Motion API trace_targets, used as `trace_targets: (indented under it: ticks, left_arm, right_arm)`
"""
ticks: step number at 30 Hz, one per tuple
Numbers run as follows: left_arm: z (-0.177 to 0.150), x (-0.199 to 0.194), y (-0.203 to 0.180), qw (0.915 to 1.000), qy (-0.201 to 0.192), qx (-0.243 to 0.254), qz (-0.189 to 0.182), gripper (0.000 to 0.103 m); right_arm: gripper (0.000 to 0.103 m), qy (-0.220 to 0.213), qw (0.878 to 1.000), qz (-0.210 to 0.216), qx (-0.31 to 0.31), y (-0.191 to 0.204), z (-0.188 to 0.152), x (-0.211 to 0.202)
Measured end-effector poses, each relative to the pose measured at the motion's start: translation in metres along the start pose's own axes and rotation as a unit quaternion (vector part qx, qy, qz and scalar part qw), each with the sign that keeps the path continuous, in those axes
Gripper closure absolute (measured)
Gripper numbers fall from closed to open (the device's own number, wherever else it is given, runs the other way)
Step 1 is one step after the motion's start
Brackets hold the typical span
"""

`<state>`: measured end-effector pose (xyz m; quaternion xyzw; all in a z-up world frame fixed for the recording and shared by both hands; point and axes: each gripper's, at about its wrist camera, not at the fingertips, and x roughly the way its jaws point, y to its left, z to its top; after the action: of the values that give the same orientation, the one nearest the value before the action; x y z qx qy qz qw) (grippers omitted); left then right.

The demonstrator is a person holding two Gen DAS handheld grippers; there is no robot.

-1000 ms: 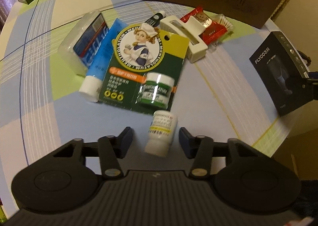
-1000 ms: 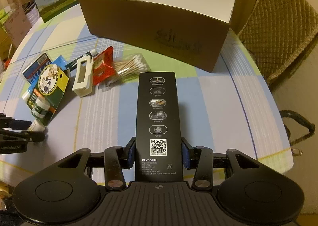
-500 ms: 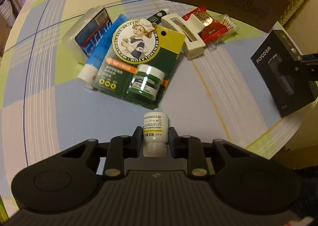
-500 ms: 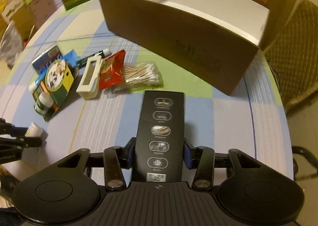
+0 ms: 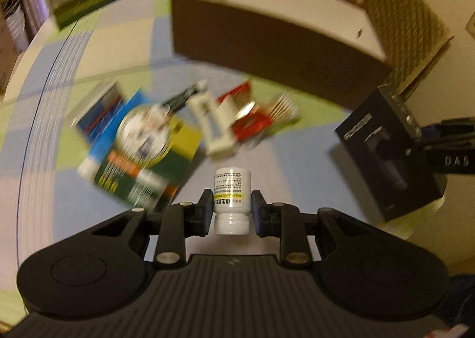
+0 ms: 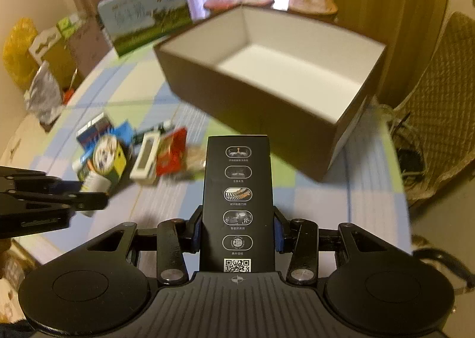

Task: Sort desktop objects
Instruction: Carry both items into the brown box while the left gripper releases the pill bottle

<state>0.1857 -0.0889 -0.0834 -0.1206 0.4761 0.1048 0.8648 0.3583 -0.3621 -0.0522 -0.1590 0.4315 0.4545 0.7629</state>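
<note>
left gripper [image 5: 232,209] clamped on small white plastic pill bottle [image 5: 232,200]; right gripper [image 6: 236,234] clamped on tall black cardboard box [image 6: 237,201], both above table [image 6: 320,207].

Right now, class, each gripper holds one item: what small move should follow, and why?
Probably carry the black carton in the right gripper forward over the open brown box; it seems empty, with the carton's tip already near its front wall.

The left gripper [image 5: 232,211] sits low in the centre of its frame, angled steeply downward, pads clamped on a white bottle [image 5: 232,200]. The right gripper [image 6: 236,231], also low centre and pointing down, grips a black box [image 6: 237,201].
</note>
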Motion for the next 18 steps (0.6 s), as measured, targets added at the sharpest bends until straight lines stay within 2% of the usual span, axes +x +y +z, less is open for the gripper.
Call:
trace_targets:
  ticks: [8, 12, 18]
  left_arm:
    - [0.064, 0.002, -0.026, 0.9973, -0.042, 0.032, -0.052, 0.081]
    - [0.101, 0.004, -0.029, 0.9941, -0.061, 0.056, -0.07, 0.081]
    - [0.165, 0.01, -0.044, 0.9878, -0.091, 0.094, -0.084, 0.081]
  right_arm:
    - [0.062, -0.07, 0.996, -0.016, 0.05, -0.001, 0.047, -0.029]
    - [0.062, -0.109, 0.99, -0.042, 0.074, -0.006, 0.079, -0.042]
    - [0.062, -0.134, 0.98, -0.095, 0.115, -0.021, 0.13, -0.019]
